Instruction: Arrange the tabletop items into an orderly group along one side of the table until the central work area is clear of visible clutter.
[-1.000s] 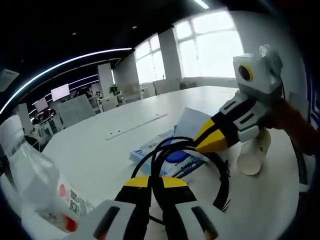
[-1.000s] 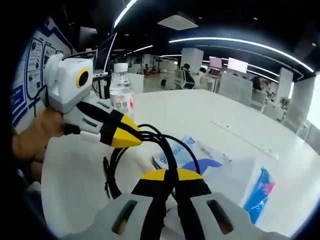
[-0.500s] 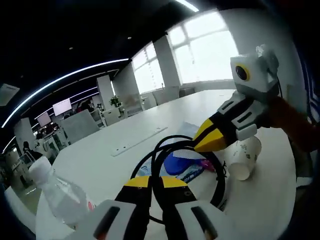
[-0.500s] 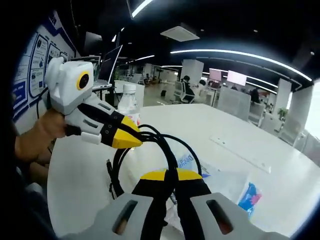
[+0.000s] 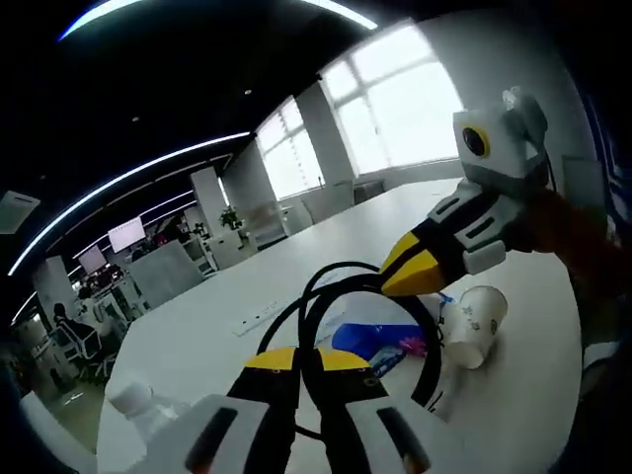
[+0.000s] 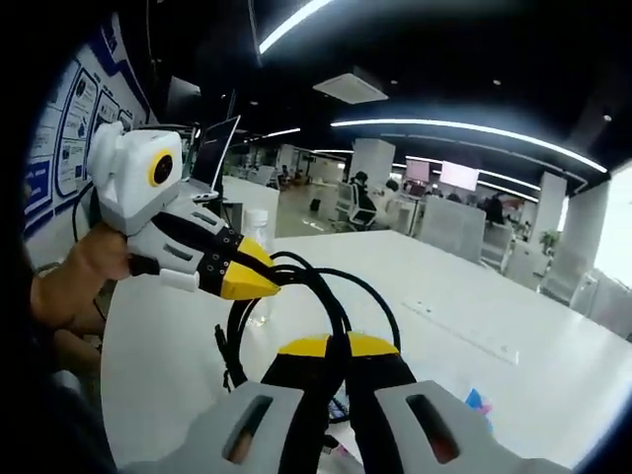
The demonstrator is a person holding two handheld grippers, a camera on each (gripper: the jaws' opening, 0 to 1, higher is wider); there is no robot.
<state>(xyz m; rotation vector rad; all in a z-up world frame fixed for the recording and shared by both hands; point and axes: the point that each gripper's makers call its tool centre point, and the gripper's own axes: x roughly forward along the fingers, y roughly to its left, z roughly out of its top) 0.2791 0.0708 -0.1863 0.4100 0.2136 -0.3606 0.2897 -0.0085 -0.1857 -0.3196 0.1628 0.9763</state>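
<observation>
- Far left in the left gripper view, a bottle (image 5: 138, 400) pokes its white cap up at the near edge of the bench (image 5: 296, 267), well to the left of the cable.
- Next, the left hand-held gripper (image 5: 307, 357): yellow-tipped jaws pressed together, clenched on the black cable (image 5: 341, 296), whose loops arch up from right between the tips.
- Under the cable loop, a blue packet (image 5: 370, 338) lies flat on the bench.
- Right of the cable, a white paper cup (image 5: 476, 323) lies tipped on its side, mouth toward the cable, just beside the loop.
- Above the cup, the right hand-held gripper comes in from the right, its yellow tips closed on the top of the same coil.
- Over to the right gripper view: at left a hand (image 6: 74, 281) holds the left hand-held gripper (image 6: 259, 284), tips shut on the cable (image 6: 326, 296).
- Behind that gripper's tips stands the bottle (image 6: 259, 237), beyond the cable.
- Centre, the right hand-held gripper (image 6: 331, 346) is clenched too, the cable rising straight from its closed jaws; the coil hangs over the bench (image 6: 474, 326).
- Low right of the cable, a sliver of blue packet (image 6: 477, 400) shows.
</observation>
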